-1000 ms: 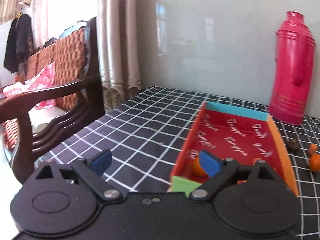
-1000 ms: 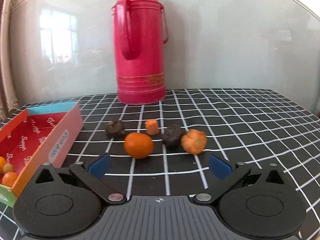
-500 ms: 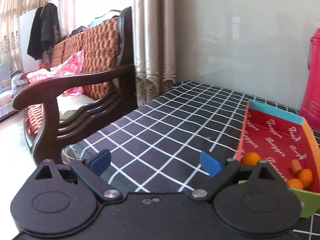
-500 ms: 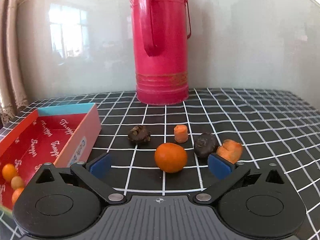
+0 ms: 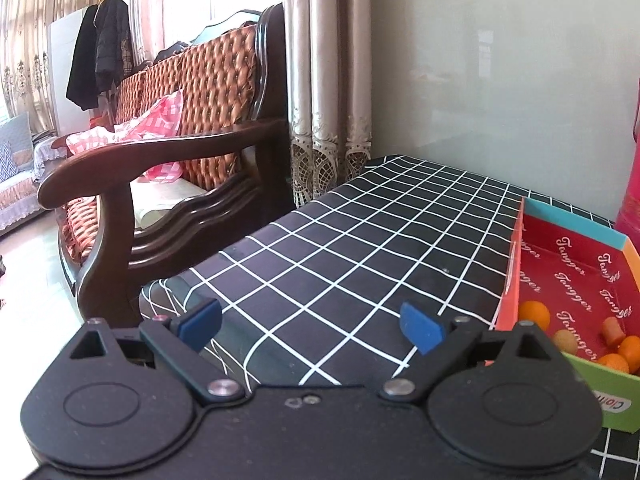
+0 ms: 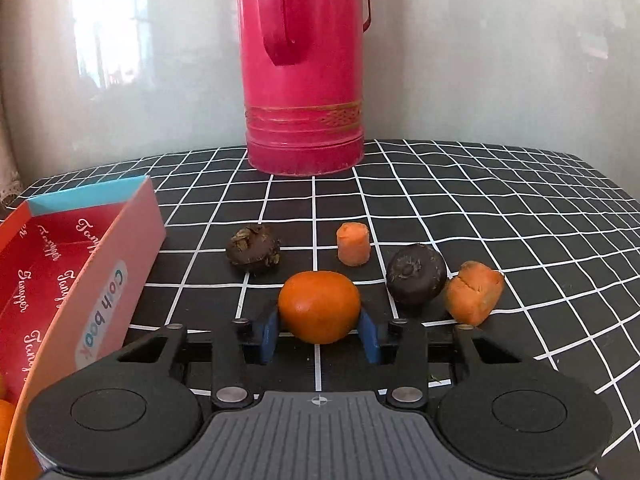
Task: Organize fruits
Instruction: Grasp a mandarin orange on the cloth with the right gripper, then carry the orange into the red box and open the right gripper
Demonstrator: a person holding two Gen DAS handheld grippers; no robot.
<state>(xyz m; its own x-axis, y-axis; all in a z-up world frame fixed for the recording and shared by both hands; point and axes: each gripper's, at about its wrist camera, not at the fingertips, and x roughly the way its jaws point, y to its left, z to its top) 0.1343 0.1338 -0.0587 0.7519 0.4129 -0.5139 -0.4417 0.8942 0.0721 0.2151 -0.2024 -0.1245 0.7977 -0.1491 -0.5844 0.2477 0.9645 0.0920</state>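
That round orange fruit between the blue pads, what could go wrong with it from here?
1. The round orange fruit is smooth, and the right gripper has just been closing on its lower sides; it might squirt out.
2. Lifting could nudge the dark round fruit beside it.

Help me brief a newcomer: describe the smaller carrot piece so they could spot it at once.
Find the tall pink flask at the back of the checked tablecloth. In front of it lies a cluster of produce; the smaller carrot piece is nearest the flask. Unlike the bigger carrot chunk, it stands upright as a neat cylinder.
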